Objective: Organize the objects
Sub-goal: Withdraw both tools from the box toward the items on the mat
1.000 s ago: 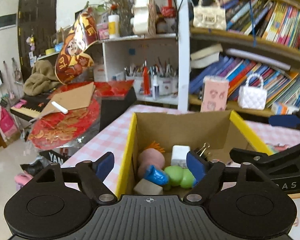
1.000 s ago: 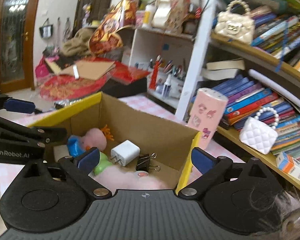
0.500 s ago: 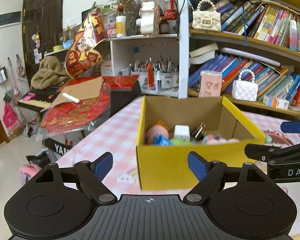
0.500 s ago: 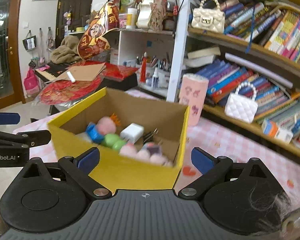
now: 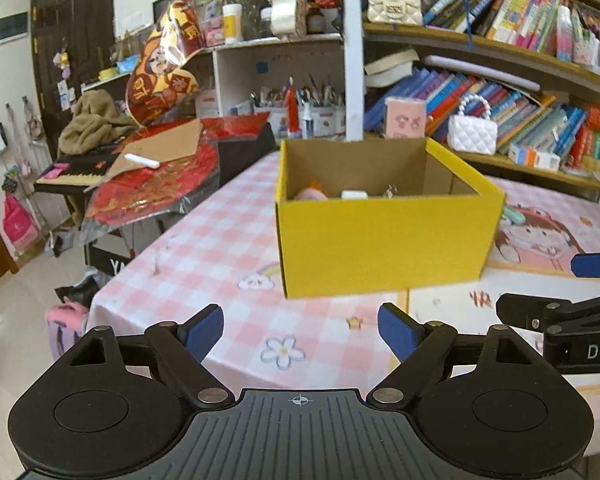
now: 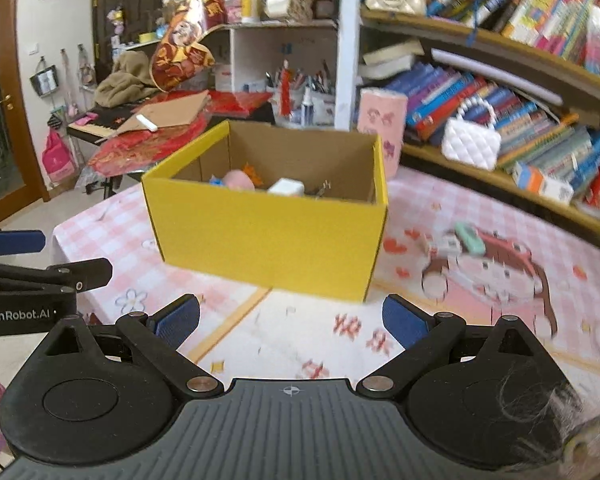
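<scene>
Pink checkered tabletop (image 5: 204,248) is carrying an open yellow cardboard box (image 5: 384,240) with small toys inside. Left claw (image 5: 300,330), jaws just been opening, and right claw (image 6: 290,320) are hovering wide, empty, near the box.

Crowded bookshelves (image 5: 520,92) fill the far right wall; a dark door (image 5: 72,40) stands far left, with pale floor tiles (image 5: 16,320) left of the pink checked worktop (image 5: 204,248).

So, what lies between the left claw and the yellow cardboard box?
Only bare pink checked tablecloth with printed flowers separates the open left claw from the yellow cardboard box, as the left wrist view shows.
</scene>
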